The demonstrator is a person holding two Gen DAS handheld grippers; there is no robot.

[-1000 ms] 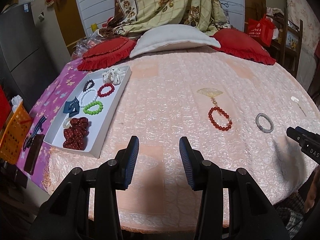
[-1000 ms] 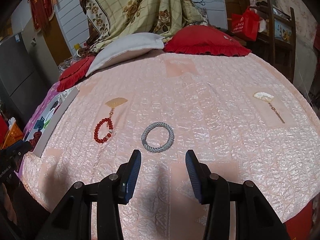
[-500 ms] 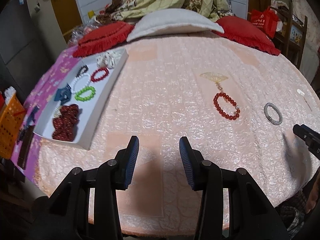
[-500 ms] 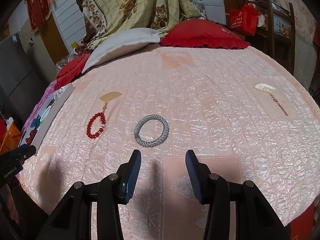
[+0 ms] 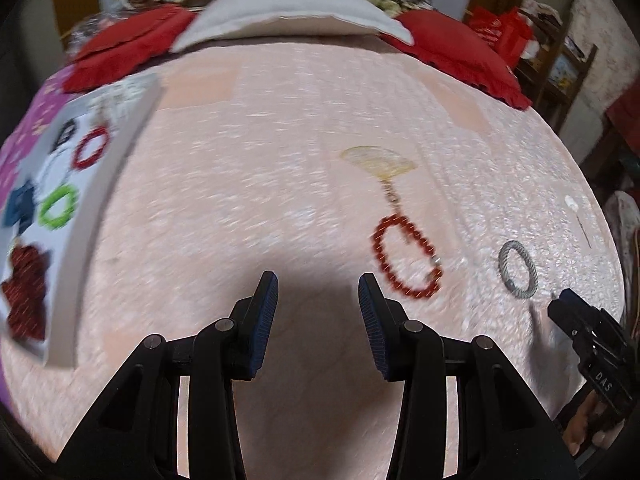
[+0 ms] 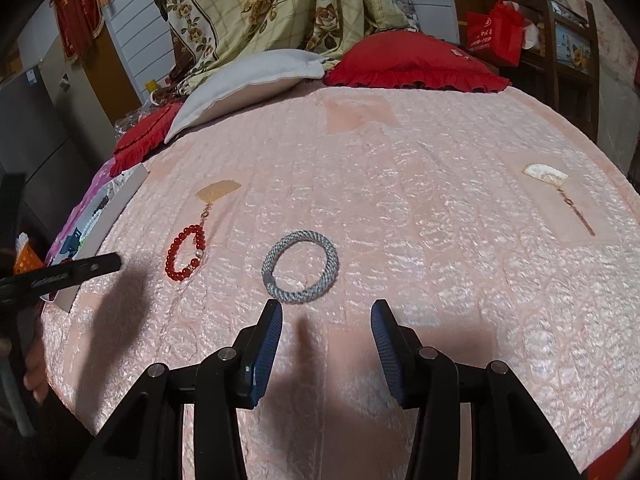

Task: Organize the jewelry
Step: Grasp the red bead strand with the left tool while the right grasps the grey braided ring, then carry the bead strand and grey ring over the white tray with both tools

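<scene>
Both claws spread wide, nothing between the pads. Left gripper (image 5: 318, 304) hovers over bare pink quilt (image 5: 248, 200); right gripper (image 6: 326, 326) hovers just near of the grey woven bracelet (image 6: 300, 267), not touching it.

Grey bracelet lies flat on the quilt, roughly round, no clear long axis in the right view; in the left view (image 5: 518, 276) it reads as an oval running near-far. Red bead bracelet (image 6: 186, 254) lies left of it, apart, elongated near-far, with a fan-shaped gold pendant (image 6: 218, 192) on a short chain at its far end, fan end pointing far. In the left view the red bracelet (image 5: 406, 258) sits just right of the left claw's right finger. Second fan pendant (image 6: 546, 172) far right, tail pointing near-right.

White tray (image 5: 86, 216) at left edge of quilt, long axis near-far, holding red, green and dark bead rings plus a red scrunchie; contents motion-blurred in the left view, tray mostly cut off and hidden in the right view. Small white item far right in the left view too small to tell.
</scene>
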